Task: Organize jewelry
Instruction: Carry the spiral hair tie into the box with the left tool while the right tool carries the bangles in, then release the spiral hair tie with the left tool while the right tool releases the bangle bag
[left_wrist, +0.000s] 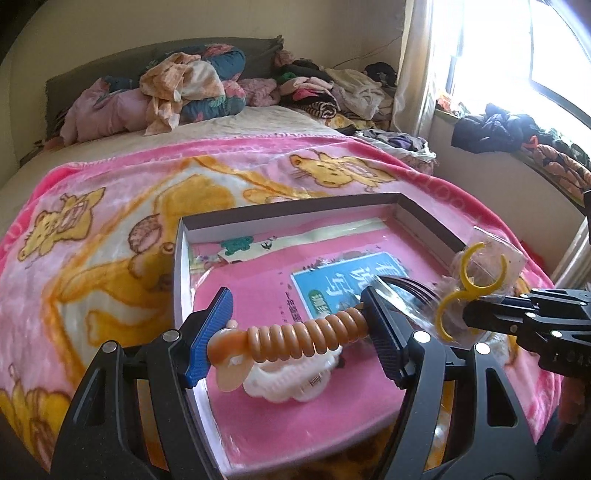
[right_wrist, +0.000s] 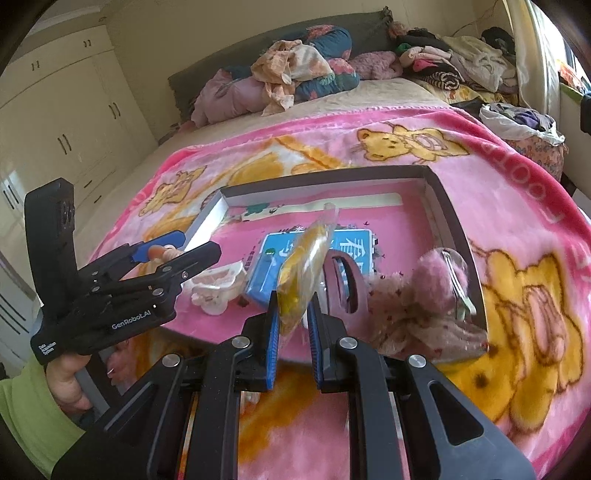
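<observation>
Left gripper (left_wrist: 295, 328), jaws spread wide and pinching by its two ends a coiled orange hair tie (left_wrist: 295, 332), held above the near left part of the open box (left_wrist: 288, 210); a white hair claw (left_wrist: 291, 380) lies on the box floor just beneath it; right gripper (right_wrist: 291, 325), jaws pressed nearly together on a clear packet of yellow clips (right_wrist: 303, 269), above the near middle of the box; pink fluffy pieces (right_wrist: 417, 295), perhaps scrunchies, lie at the near right corner. Step in hand, by judgement: carrying both items over the box for placing; the next move calls for lowering each to a free patch of the pink lining and releasing without tangling. The box rests on a pink bear-print blanket (left_wrist: 110, 206) on a bed; piled clothes (left_wrist: 184, 85) far; a window (left_wrist: 517, 55) at far right.
</observation>
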